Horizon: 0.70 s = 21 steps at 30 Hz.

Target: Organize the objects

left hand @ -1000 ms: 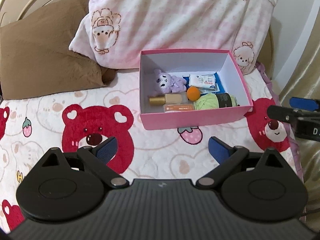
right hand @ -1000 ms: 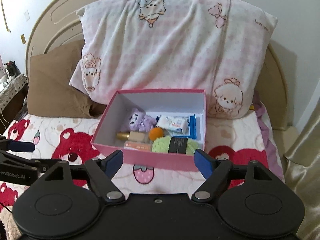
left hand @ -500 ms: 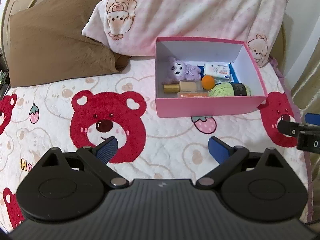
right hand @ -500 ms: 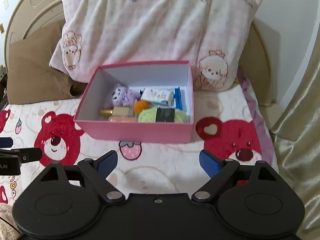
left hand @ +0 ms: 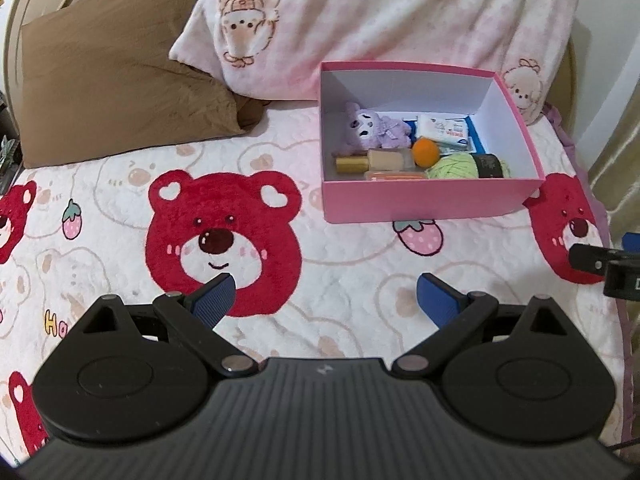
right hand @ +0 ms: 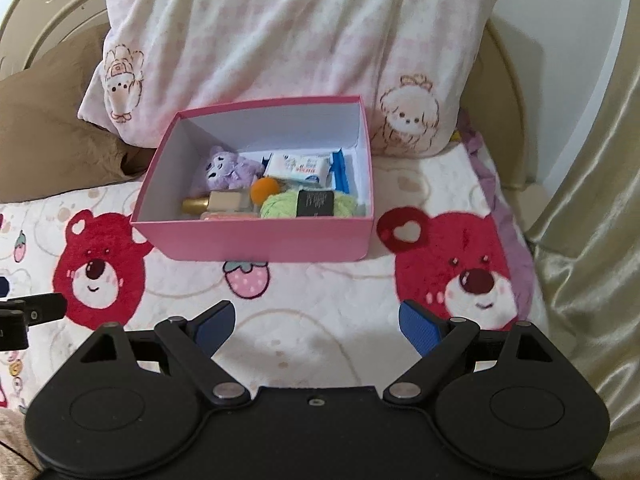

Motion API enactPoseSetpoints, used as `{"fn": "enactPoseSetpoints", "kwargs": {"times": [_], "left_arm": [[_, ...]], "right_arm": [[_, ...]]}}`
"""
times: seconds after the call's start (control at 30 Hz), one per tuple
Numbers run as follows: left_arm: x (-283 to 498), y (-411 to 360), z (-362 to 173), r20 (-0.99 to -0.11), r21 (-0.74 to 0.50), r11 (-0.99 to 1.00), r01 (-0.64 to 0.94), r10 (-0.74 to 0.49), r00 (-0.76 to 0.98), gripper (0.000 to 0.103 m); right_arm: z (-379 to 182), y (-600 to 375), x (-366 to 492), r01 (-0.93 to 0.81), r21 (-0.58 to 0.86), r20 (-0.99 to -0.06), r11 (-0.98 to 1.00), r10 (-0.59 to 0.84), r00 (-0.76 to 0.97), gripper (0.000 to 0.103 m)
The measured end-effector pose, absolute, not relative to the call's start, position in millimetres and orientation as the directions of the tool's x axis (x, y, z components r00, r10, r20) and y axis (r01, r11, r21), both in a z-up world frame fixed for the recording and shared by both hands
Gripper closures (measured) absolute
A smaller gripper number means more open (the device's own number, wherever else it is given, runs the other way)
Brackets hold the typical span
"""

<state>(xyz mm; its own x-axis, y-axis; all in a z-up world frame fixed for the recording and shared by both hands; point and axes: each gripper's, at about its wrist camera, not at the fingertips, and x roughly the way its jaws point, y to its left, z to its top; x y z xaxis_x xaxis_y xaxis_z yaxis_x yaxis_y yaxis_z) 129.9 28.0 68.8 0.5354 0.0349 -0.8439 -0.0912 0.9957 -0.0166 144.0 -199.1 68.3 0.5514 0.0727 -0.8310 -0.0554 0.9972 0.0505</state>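
Observation:
A pink box sits on the bed in front of the pillows. It holds a purple plush, a gold-capped bottle, an orange ball, green yarn, a tissue pack and a peach tube. My left gripper is open and empty, well short of the box. My right gripper is open and empty, also short of it. The right gripper's tip shows at the right edge of the left wrist view.
The bed cover has red bear prints. A pink checked pillow and a brown pillow lean on the headboard behind the box. A gold curtain hangs at the right.
Both grippers have pulled back from the box and tilted down, so more of the bed cover shows. The box and its contents have not moved.

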Motion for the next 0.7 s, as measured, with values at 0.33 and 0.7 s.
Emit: {"fn": "enactPoseSetpoints", "kwargs": {"times": [0.33, 0.7], "left_arm": [[128, 25, 64, -0.856, -0.021, 0.997, -0.073, 0.02, 0.517, 0.005], [127, 23, 57, -0.873, -0.003, 0.998, -0.064, 0.029, 0.487, 0.005]], "right_arm": [[65, -195, 136, -0.061, 0.031, -0.847, 0.998, 0.058, 0.529, 0.011], [64, -187, 134, -0.083, 0.018, -0.849, 0.996, 0.059, 0.526, 0.011]]}}
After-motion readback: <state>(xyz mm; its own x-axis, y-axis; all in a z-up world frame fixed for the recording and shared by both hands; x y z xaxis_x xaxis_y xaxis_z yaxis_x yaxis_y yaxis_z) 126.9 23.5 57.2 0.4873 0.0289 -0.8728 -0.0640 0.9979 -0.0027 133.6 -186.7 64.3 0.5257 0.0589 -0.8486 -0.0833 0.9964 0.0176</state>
